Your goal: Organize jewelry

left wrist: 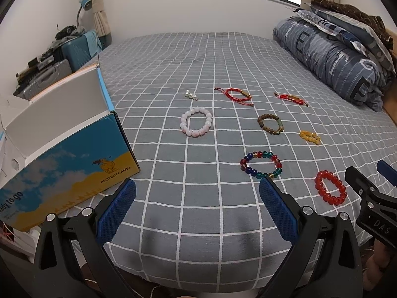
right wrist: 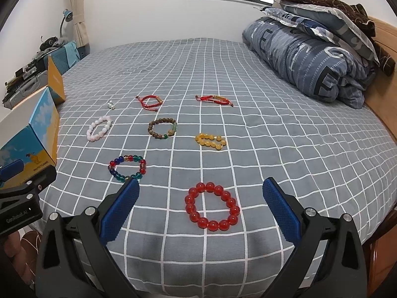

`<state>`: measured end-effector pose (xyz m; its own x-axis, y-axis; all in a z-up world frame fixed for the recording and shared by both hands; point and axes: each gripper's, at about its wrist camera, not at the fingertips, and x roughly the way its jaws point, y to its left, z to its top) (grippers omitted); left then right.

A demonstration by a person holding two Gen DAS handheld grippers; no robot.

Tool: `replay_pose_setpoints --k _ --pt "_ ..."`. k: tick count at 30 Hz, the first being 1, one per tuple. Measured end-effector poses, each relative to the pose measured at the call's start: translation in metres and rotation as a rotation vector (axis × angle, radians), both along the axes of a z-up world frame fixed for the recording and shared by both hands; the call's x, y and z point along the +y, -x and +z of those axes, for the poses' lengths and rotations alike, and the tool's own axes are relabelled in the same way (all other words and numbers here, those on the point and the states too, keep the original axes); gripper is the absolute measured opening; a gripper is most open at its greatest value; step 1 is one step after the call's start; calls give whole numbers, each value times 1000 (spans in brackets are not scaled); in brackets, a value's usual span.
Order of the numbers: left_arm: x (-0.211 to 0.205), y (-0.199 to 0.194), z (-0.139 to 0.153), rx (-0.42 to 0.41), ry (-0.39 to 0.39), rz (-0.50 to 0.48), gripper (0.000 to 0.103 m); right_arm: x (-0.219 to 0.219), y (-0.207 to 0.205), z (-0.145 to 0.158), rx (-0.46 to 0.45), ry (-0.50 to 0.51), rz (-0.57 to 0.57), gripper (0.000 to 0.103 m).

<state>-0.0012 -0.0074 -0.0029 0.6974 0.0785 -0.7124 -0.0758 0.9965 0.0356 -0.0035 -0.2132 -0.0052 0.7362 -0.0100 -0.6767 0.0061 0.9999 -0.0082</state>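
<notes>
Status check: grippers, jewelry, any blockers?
Left gripper open, right gripper open, both empty. Red bead bracelet ahead of right gripper, on bed. Nothing in the way.

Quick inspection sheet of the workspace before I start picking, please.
Surface: bed sheet, grey with a white grid, slightly wrinkled.
Job's things: red bead bracelet nearest the right gripper; multicolour bracelet; yellow bracelet; brown bracelet; pink bracelet; two red cord bracelets; small pearl piece; all apart, flat.
Clutter: open printed box at left.
Grippers: left gripper, right gripper, both open, empty.
Cables: nothing seen.
Surroundings: folded duvet, window, lamp.
</notes>
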Motion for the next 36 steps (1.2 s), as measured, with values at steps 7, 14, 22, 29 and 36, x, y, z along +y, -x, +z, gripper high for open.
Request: replay_pose_setpoints --k 7,14,22,29,36 --pt "1 0 -2 5 6 -5 97 0 -1 0 2 1 0 96" --pt "1 -1 -2 2 11 -3 97 -1 -1 -1 3 1 1 96" --pt "1 1 -1 -1 5 -3 97 0 -1 -1 3 2 1 96" --pt "1 1 -1 1 4 -4 97 0 -1 -1 5 2 2 96" --pt "0 0 -1 3 -1 -3 97 1 -1 -1 4 4 5 96"
